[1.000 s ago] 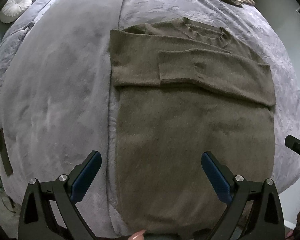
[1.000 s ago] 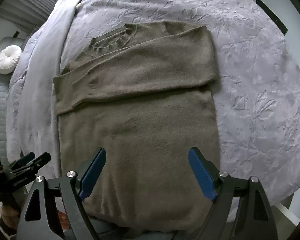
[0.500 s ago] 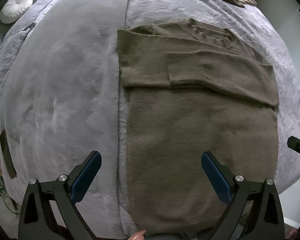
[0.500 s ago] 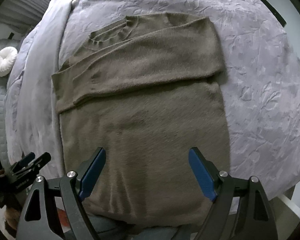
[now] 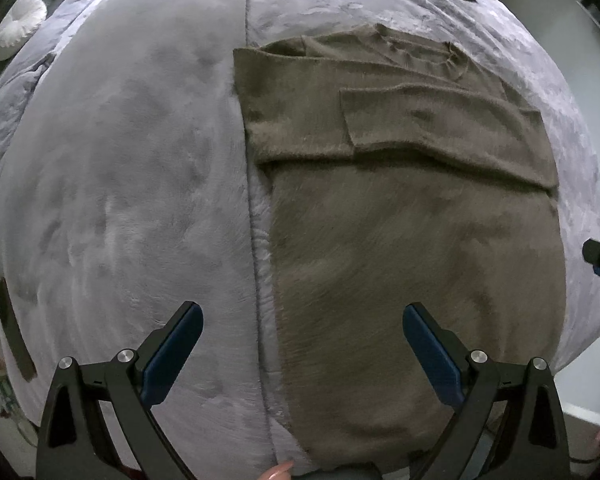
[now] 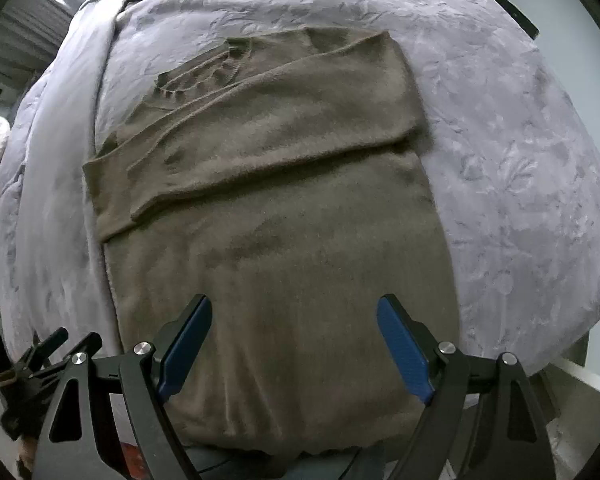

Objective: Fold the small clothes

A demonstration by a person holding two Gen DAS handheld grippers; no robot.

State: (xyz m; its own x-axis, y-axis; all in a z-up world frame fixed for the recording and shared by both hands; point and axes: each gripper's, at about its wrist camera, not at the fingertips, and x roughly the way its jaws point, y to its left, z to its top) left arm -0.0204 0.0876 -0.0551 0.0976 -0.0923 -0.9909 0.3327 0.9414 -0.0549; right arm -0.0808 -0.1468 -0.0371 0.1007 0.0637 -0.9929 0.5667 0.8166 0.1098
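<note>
In the left wrist view, the left gripper (image 5: 302,334) hovers with jaws wide over the sweater (image 5: 412,248) lying flat on the bed (image 5: 120,168), sleeves folded across, and in the right wrist view the right gripper (image 6: 294,338) hovers likewise empty, so the next move likely calls for gripping the hem (image 6: 300,446).

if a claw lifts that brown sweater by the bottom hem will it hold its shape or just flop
Probably flop: the brown sweater is soft fuzzy knit lying limp on the bedspread, sleeves already folded flat across its chest. Those sleeves may slide out when lifted. It likely drags rather than slips, since both fabrics look plush.
</note>
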